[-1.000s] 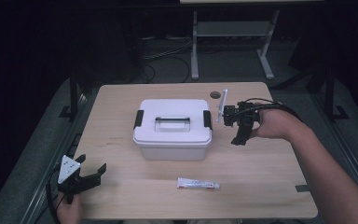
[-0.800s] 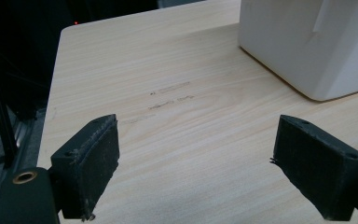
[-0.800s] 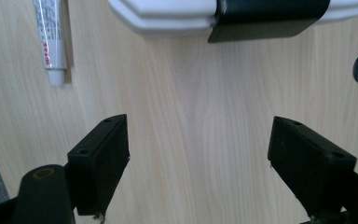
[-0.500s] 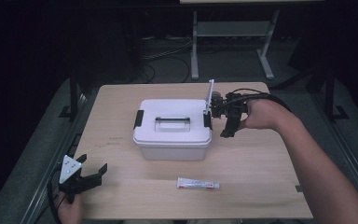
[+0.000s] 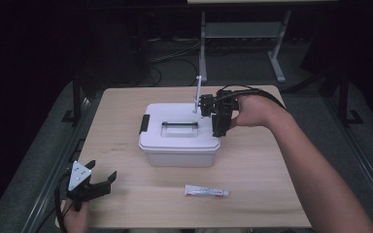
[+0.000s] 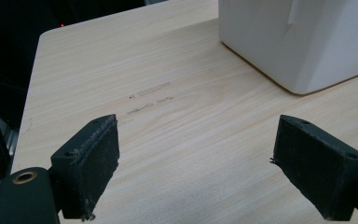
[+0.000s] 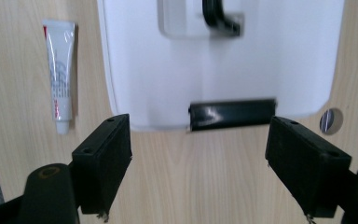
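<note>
Right tool (image 5: 222,127) gapes empty over the box's (image 5: 179,141) black latch (image 7: 232,114) — lower squarely, straddling it, before closing.

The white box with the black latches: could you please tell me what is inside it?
That cannot be seen. The white box has its lid on, with a recessed handle on top and the black latch beneath the open right gripper; the walls are opaque.

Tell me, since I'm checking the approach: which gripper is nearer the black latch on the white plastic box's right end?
Right. The right gripper hovers open beside the black latch; the left gripper sits open at the table's near-left corner.
</note>
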Available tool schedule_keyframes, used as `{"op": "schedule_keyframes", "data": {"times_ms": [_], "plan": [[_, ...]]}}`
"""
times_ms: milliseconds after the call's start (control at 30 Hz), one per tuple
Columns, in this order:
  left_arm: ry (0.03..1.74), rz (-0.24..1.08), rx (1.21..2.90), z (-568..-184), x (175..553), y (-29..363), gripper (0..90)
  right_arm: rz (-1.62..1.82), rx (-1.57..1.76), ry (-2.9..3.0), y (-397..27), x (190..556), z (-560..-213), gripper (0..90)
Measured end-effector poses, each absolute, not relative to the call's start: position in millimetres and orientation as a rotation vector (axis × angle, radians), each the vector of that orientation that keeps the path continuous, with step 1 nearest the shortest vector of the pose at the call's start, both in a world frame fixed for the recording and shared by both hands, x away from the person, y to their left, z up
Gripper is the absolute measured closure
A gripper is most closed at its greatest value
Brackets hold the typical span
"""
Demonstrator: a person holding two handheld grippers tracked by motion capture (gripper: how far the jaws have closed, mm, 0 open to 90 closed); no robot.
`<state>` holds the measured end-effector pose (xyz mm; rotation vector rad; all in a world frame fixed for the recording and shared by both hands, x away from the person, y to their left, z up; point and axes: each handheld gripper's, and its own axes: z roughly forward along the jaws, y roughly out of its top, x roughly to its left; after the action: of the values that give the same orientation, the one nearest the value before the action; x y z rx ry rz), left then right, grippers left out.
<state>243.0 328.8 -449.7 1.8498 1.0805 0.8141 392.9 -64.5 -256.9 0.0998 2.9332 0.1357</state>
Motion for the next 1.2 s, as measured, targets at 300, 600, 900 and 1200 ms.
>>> {"op": "schedule_keyframes", "data": {"times_ms": [300,600,900,1200], "plan": [[1.086,0.816,1.845,-449.5,243.2,331.7,13.8,0.127,0.068,2.927,-34.6,396.4,-252.0,22.0],[1.090,0.818,1.841,-449.6,243.6,333.4,13.8,0.133,0.036,2.924,-9.2,400.5,-252.2,22.1],[1.096,0.818,1.834,-449.7,243.7,334.7,13.8,0.103,-0.002,2.938,15.7,404.3,-261.8,24.2],[1.097,0.815,1.831,-449.6,243.4,335.6,13.8,0.090,-0.070,2.925,30.2,406.6,-269.7,37.3]]}}
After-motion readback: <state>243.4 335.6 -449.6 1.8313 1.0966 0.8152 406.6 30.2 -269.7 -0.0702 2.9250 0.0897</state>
